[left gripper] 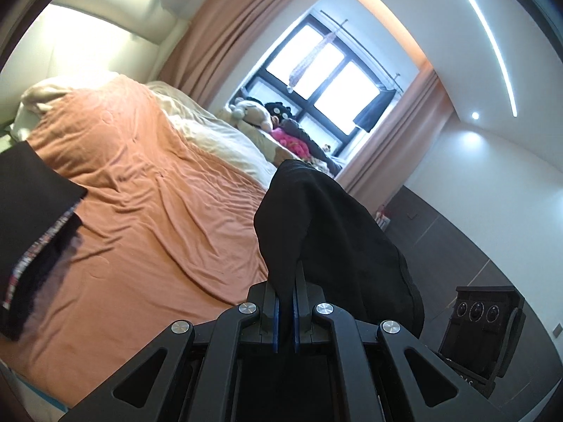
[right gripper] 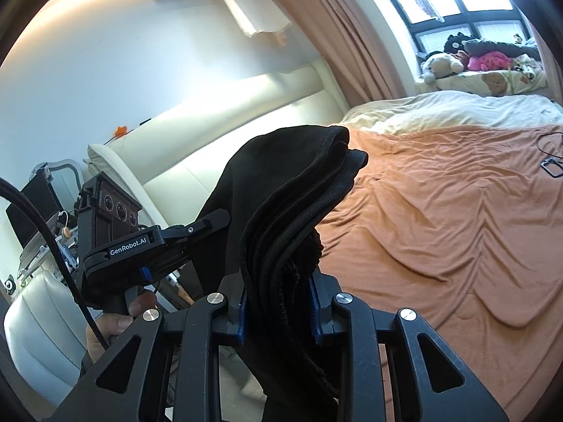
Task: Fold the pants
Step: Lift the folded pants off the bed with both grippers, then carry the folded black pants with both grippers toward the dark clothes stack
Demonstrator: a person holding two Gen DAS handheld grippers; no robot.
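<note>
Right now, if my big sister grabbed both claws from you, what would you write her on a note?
Left claw: shut on a thin bit of the black pants, held up in the air.
Right claw: shut on a thick bunched stack of the same pants, with an elastic edge showing, also lifted.
The pants hang between the two claws, off the orange blanket on the bed.
Another dark garment with a patterned edge lies at the left side of the bed.
Done: pants picked up and gathered.
Left: probably lay them flat on the blanket, smooth them, finish the fold.
</note>
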